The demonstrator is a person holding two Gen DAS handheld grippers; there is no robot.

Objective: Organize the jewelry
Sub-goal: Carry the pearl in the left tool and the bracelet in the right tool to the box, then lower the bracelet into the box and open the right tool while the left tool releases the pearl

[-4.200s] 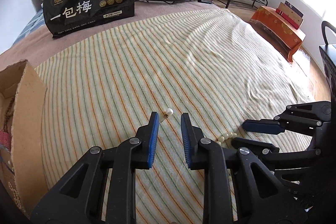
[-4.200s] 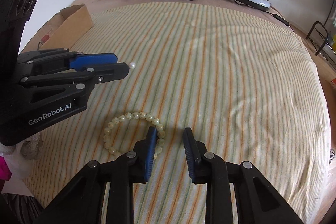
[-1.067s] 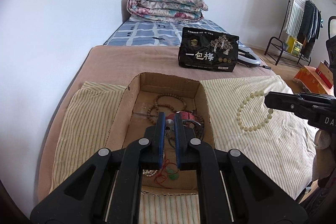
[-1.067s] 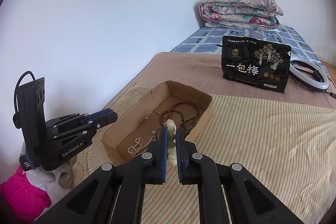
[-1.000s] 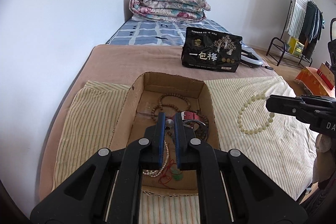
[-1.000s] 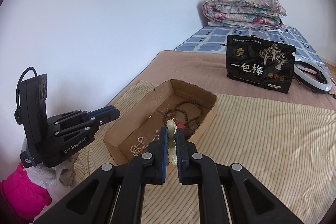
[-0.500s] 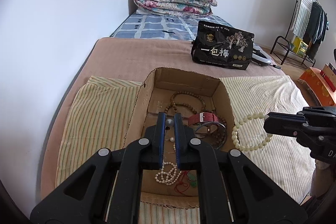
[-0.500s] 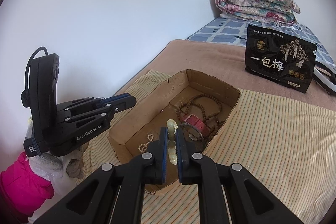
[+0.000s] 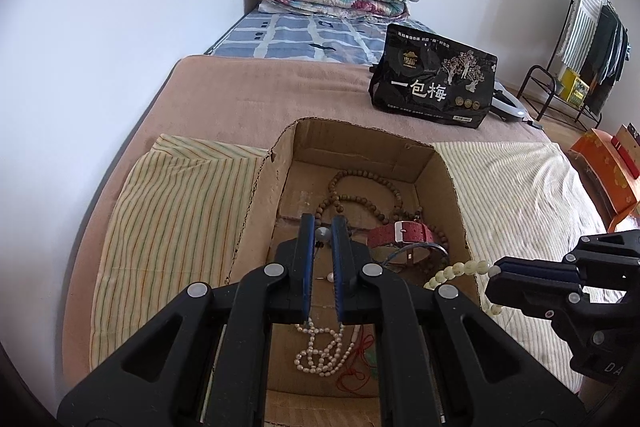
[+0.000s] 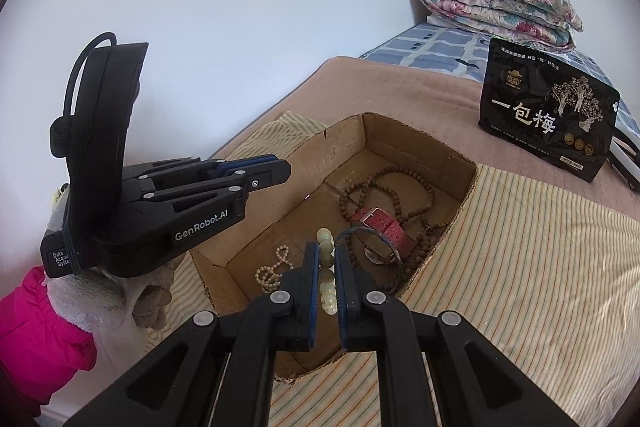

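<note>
- the left gripper has its jaws pinched on a small pearl earring, held above the middle of the cardboard box. i'd lower it closer to the floor before letting go, so the bead doesn't bounce out.
- just below and behind its tips lies a white pearl strand; ahead of them the brown bead necklace and red watch strap. a bare patch of cardboard looks the tidier landing spot.
- the right gripper is clamped on the pale bead bracelet, hanging at the box's near right edge. best carried further inward, then released so the loop drops flat inside.
</note>
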